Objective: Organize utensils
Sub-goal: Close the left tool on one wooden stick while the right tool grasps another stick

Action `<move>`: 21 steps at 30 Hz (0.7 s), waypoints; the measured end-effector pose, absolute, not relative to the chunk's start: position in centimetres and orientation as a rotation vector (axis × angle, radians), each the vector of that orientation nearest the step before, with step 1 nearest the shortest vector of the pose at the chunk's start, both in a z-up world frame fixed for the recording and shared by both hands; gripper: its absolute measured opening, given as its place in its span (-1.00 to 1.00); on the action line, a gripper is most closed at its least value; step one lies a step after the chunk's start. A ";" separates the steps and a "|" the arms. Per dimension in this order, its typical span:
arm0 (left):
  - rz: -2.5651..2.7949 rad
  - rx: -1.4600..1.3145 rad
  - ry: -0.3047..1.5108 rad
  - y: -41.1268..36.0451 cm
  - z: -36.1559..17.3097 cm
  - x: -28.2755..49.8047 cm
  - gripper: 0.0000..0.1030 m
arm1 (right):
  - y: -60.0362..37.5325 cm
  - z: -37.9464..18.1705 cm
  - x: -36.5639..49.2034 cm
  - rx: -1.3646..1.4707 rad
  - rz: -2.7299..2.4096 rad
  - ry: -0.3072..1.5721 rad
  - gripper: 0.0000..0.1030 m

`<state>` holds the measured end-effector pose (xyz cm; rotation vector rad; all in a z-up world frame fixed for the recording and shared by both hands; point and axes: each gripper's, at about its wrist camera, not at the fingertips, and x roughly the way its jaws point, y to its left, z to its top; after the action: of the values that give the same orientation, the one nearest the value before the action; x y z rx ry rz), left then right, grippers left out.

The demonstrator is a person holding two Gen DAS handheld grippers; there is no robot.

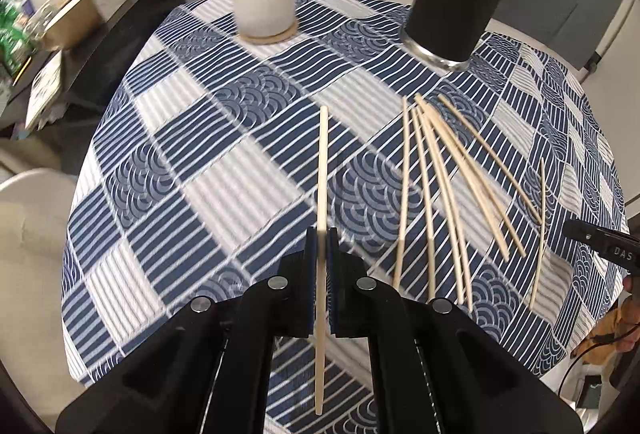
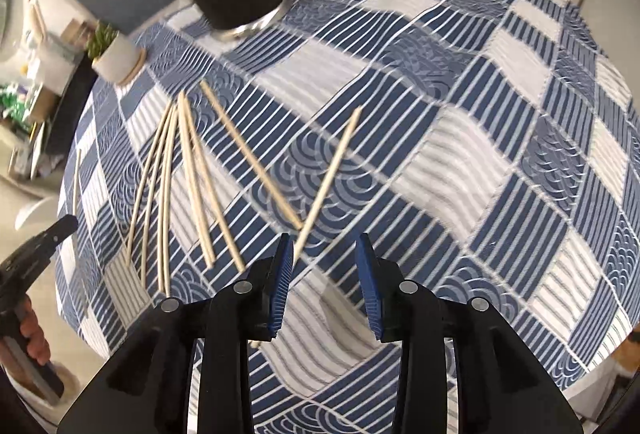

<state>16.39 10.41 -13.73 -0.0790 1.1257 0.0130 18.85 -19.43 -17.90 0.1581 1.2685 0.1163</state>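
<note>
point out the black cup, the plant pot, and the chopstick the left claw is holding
black cup (image 1: 456, 1), left wrist view, middle of its side wall
plant pot (image 1: 264, 9), left wrist view, front of the white pot
held chopstick (image 1: 322, 169), left wrist view, shaft ahead of the claw

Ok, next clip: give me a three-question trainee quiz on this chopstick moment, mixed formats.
1. True or false: the left tool is shut on a single chopstick.
2. Multiple choice: the right tool is A) shut on a chopstick, B) open with nothing between its pads, C) inside the holder.
3. Short answer: which container stands upright at the far side of the tablecloth, beyond the loose chopsticks, and what sits to its left in the left wrist view?

Key
1. True.
2. B.
3. The black cup; a potted plant sits to its left.
</note>
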 end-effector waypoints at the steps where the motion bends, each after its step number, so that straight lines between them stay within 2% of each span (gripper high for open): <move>1: 0.019 -0.089 1.123 10.6 -13.8 16.0 -0.90 | -18.9 -18.2 18.9 0.152 0.122 1.279 -0.39; 6: 0.043 -0.122 1.098 10.9 -13.7 14.7 -0.90 | -16.9 -19.7 19.5 0.065 0.062 1.325 -0.39; 9: 0.045 -0.141 1.082 10.9 -13.3 14.2 -0.90 | -15.9 -20.2 19.8 -0.045 -0.003 1.322 -0.45; 11: 0.046 -0.148 1.070 10.8 -12.8 14.0 -0.90 | -16.2 -19.9 19.6 -0.021 -0.019 1.336 -0.48; 12: 0.047 -0.148 1.064 10.7 -12.5 13.8 -0.90 | -16.5 -19.7 19.5 -0.005 -0.020 1.339 -0.57; 13: 0.046 -0.148 1.057 10.6 -12.2 13.7 -0.90 | -16.9 -19.6 19.4 0.003 -0.022 1.336 -0.77; 14: 0.047 -0.147 1.050 10.5 -11.9 13.6 -0.90 | -17.7 -19.4 19.3 0.007 -0.033 1.332 -0.87; 21: 0.043 -0.120 1.012 9.5 -9.1 13.0 -0.90 | -22.8 -17.4 18.0 0.177 -0.021 1.308 -0.91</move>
<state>13.02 9.53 -9.09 -0.1204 1.0120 0.0430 17.96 -22.84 -17.36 0.1766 1.3077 -0.0211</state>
